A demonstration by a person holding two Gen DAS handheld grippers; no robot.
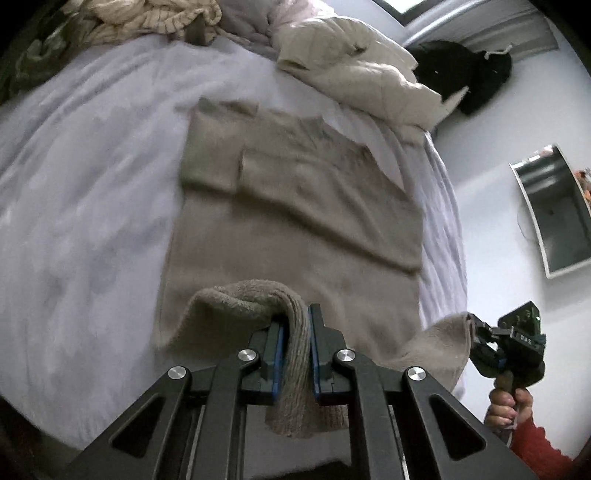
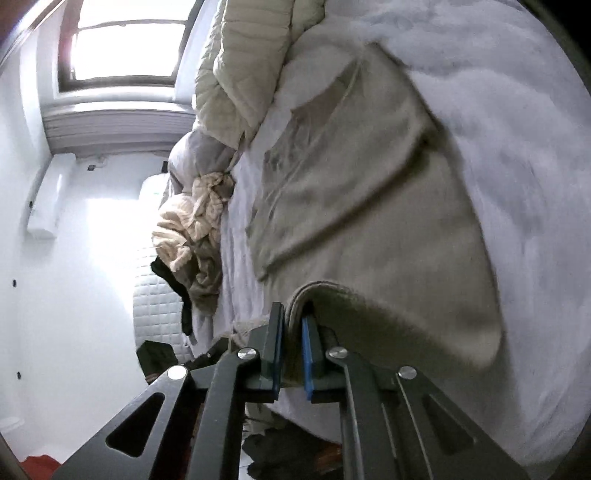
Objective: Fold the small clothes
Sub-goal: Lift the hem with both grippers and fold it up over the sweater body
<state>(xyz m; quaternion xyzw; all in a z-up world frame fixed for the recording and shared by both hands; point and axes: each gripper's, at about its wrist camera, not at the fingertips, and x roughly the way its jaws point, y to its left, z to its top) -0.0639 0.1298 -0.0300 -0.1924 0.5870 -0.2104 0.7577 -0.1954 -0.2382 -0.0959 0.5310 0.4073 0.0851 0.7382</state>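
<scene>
A beige knit sweater (image 1: 295, 206) lies flat on the lilac bedsheet (image 1: 92, 192), sleeves folded across its chest. My left gripper (image 1: 295, 325) is shut on the sweater's near hem, which is lifted and draped between the blue pads. My right gripper (image 1: 476, 332), held by a hand in a red sleeve, pinches the hem's right corner at the bed's edge. In the right wrist view the right gripper (image 2: 293, 325) is shut on the raised hem of the sweater (image 2: 369, 206), the rest spreading away over the bedsheet (image 2: 517, 147).
A cream quilted duvet (image 1: 354, 62) and a pile of striped and dark clothes (image 1: 147, 18) lie at the bed's far end. A black garment (image 1: 465, 74) hangs by the wall. A window (image 2: 122, 44) and white wall are beyond the bed.
</scene>
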